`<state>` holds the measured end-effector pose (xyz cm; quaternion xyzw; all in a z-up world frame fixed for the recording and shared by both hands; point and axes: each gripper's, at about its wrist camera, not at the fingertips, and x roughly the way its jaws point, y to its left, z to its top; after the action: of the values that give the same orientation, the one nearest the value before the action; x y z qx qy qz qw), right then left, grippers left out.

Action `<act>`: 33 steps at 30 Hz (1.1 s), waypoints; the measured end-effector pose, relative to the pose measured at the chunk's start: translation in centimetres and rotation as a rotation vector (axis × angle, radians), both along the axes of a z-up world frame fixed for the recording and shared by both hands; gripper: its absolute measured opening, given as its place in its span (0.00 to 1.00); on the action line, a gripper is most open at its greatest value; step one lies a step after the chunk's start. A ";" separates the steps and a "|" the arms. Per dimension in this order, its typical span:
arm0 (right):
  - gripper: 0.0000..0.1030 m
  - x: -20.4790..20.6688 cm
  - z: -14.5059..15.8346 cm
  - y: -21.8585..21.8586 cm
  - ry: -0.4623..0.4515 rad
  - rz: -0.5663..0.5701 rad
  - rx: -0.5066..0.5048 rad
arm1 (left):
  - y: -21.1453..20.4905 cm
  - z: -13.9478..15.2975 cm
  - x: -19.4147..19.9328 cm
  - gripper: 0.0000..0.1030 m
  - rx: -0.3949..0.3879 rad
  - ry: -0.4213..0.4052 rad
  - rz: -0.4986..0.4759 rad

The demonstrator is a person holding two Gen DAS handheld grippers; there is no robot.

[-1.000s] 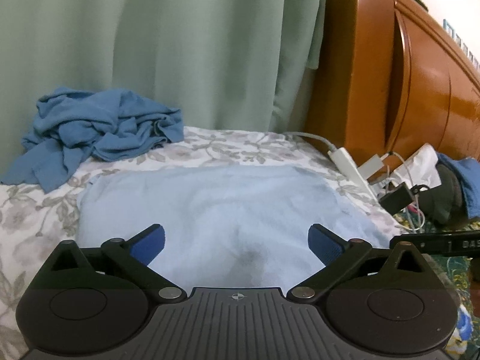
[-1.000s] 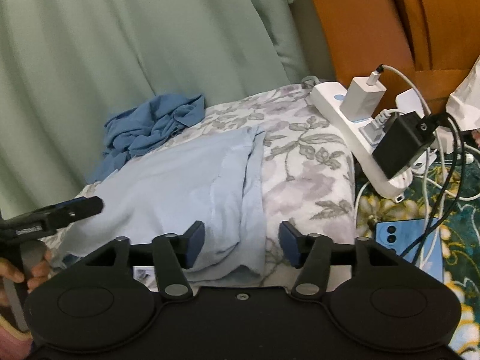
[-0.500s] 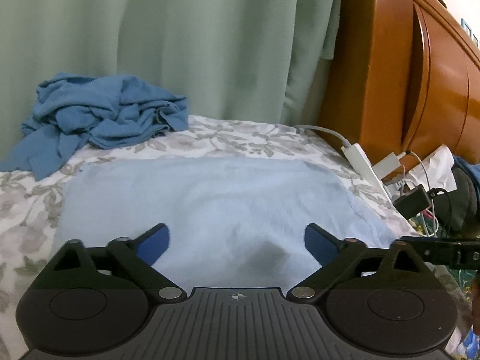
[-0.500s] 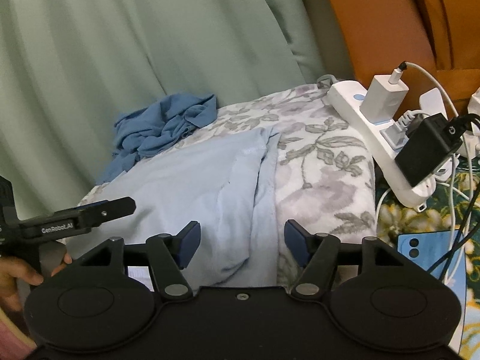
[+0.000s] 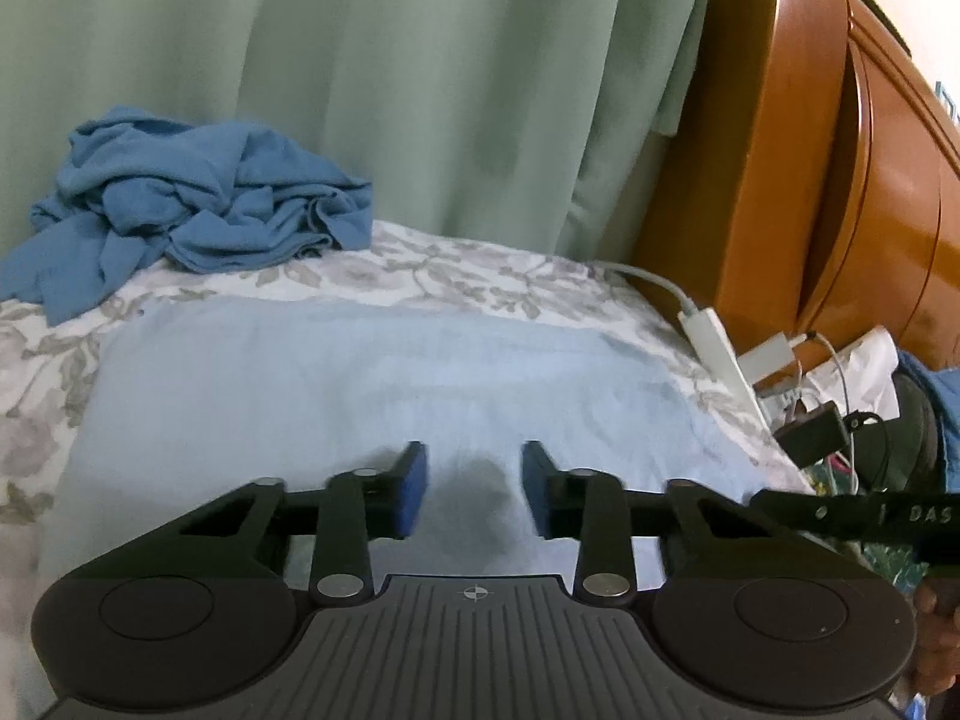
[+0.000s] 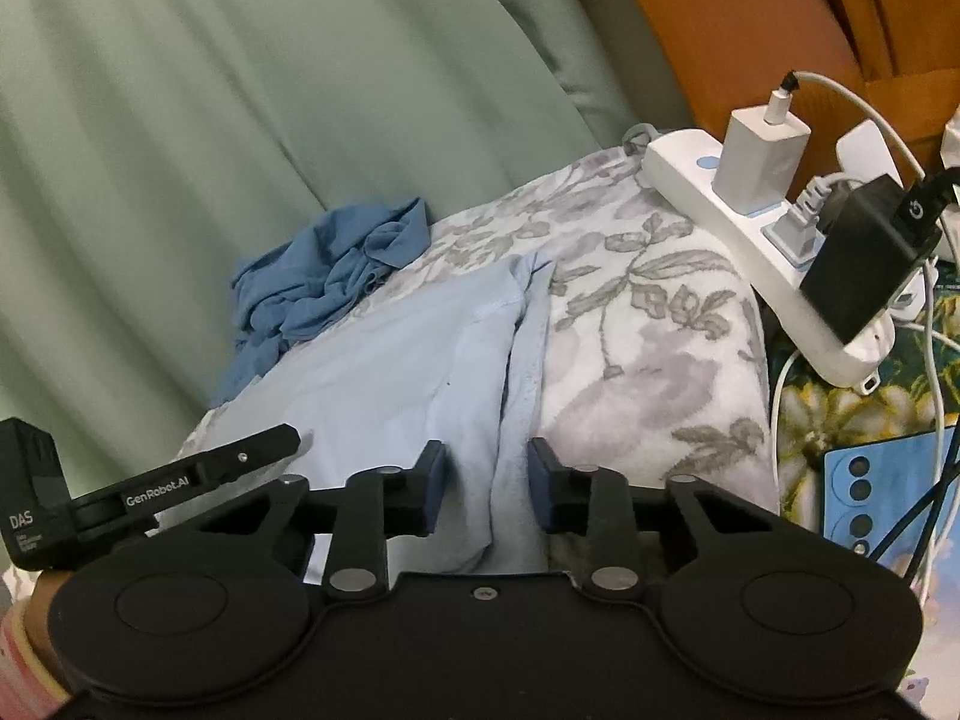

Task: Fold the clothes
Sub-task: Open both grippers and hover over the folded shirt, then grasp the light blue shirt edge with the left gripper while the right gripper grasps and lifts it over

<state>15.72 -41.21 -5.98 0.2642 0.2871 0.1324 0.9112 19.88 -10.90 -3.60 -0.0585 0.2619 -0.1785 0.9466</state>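
Two grippers are seen low over a light blue garment (image 5: 384, 384) that is spread flat on a floral bedspread (image 6: 648, 324). The left gripper (image 5: 474, 489) is held above the garment's near middle, its blue-padded jaws closing with a clear gap left between them; pale cloth is seen in that gap, but whether it is pinched or merely lies below cannot be told, and no pad is seen pressing on it. The right gripper (image 6: 487, 492) is positioned at the garment's right near edge, where the fabric is gathered into a loose fold; its jaws are closing as well, with the fold running between them and no firm squeeze to be made out.

A crumpled darker blue garment (image 5: 180, 204) is heaped at the far left of the bed, well apart from the flat one, against a green curtain (image 5: 390, 78). At the far right a wooden headboard (image 5: 840, 180) is seen. A white power strip (image 6: 750, 228) lies along the right edge of the bedspread, with a white charger (image 6: 762, 159) and a black adapter (image 6: 864, 258) plugged into it. A blue phone (image 6: 870, 498) is seen lying near right on a patterned cloth.
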 end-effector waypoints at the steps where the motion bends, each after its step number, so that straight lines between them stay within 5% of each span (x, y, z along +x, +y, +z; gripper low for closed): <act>1: 0.19 0.1 -0.1 0.0 0.006 0.003 0.012 | -0.1 0.1 0.1 0.18 0.000 0.001 -0.001; 2: 0.17 0.2 -0.2 0.0 0.009 0.003 0.017 | -0.2 0.1 0.2 0.09 0.003 0.000 -0.002; 5: 0.12 0.3 -0.1 0.2 0.012 0.007 0.013 | -0.7 0.0 0.5 0.03 0.022 -0.002 0.004; 20: 0.09 0.5 4.8 2.5 -0.089 0.034 0.021 | -0.4 -0.9 2.3 0.03 -0.001 0.087 0.015; 25: 0.08 1.0 7.3 5.3 -0.131 0.078 -0.007 | 1.9 0.1 1.2 0.03 -0.094 0.092 -0.010; 33: 0.08 2.6 10.0 12.3 -0.175 0.202 -0.078 | 8.9 2.4 -1.3 0.03 -0.092 -0.002 0.081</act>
<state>18.29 -28.89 4.07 0.1856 0.2365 0.2347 0.9244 18.56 -2.02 -1.17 -0.1122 0.2500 -0.1517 0.9497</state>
